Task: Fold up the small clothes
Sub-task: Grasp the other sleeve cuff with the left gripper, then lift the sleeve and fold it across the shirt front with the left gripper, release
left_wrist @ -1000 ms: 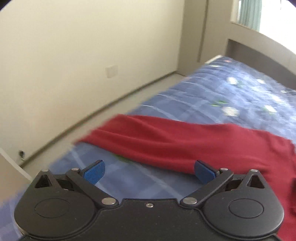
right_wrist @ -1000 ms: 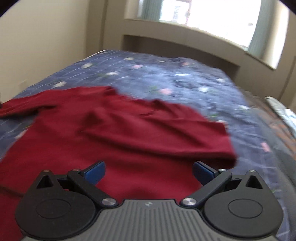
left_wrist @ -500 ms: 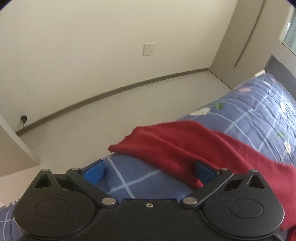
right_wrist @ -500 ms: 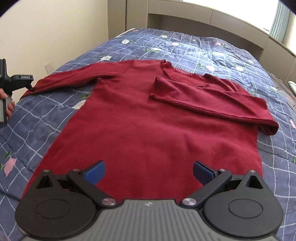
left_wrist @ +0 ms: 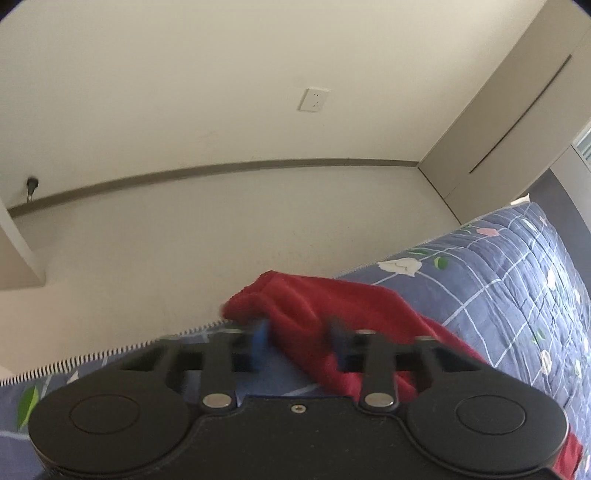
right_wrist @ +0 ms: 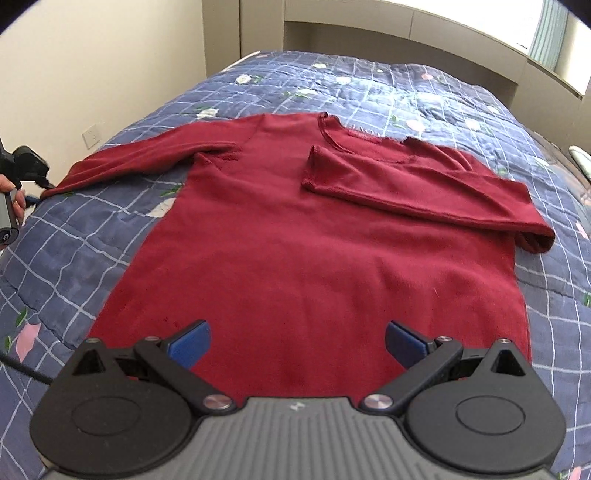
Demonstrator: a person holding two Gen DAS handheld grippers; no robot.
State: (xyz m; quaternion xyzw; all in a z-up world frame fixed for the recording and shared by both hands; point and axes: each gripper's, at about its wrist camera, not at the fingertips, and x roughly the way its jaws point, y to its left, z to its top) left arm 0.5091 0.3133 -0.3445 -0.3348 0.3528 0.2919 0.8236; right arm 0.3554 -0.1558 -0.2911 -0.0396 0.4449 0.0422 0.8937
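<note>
Cream walls, a grey skirting board and a white wall socket (left_wrist: 314, 100) are seen behind the bed edge in the left wrist view, where a blue checked quilt (left_wrist: 517, 280) with flower prints is spread. At that edge the cuff of a red long-sleeved top (left_wrist: 332, 302) is bunched between the blue pads of the left gripper (left_wrist: 299, 341), whose jaws have just been closing; the pads are blurred, but the cloth appears to be pinched between them.

From the right wrist view, the red long-sleeved top (right_wrist: 314, 251) is shown laid flat on the quilt (right_wrist: 74, 236), collar toward the headboard (right_wrist: 406, 22). 1 sleeve is stretched out to the left, its cuff met by the left gripper (right_wrist: 35, 177), held in a hand (right_wrist: 11, 195) at the frame edge. The other sleeve is folded across the chest. The right gripper (right_wrist: 297, 341) is held above the hem, jaws spread wide, with nothing between its pads.
</note>
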